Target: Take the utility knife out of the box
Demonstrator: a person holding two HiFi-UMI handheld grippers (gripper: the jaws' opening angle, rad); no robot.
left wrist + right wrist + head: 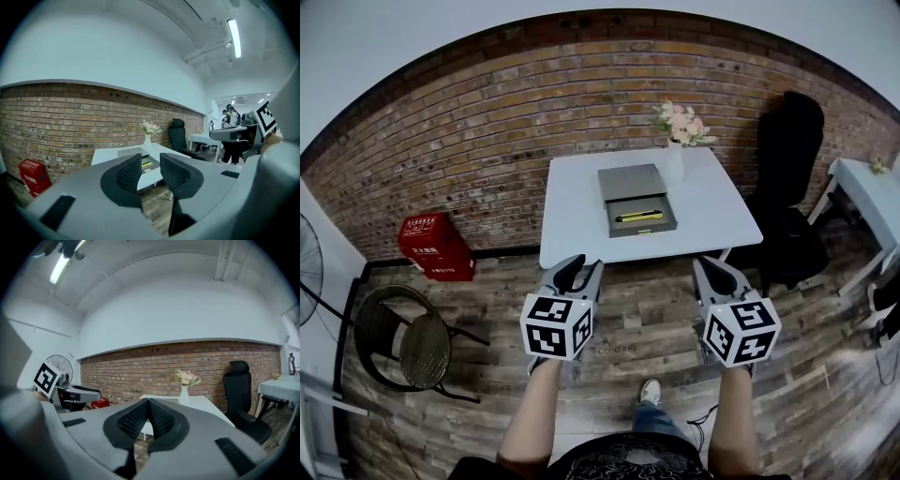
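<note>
A grey box [660,226] lies open on the white table [572,216], its lid [630,180] pushed toward the wall. The yellow utility knife [639,217] rests inside the open tray. Both grippers hover over the wooden floor, short of the table's near edge. My left gripper [579,266] has its jaws parted with nothing between them; in the left gripper view [150,159] the knife [146,164] shows far off through the gap. My right gripper [712,268] has its jaws together, empty, and points at the table [148,401].
A white vase with pink flowers [674,161] stands just behind the box. A black office chair [787,187] is right of the table, and another white table [862,187] at far right. A red box [438,247], a round chair [403,342] and a fan [307,272] are at left.
</note>
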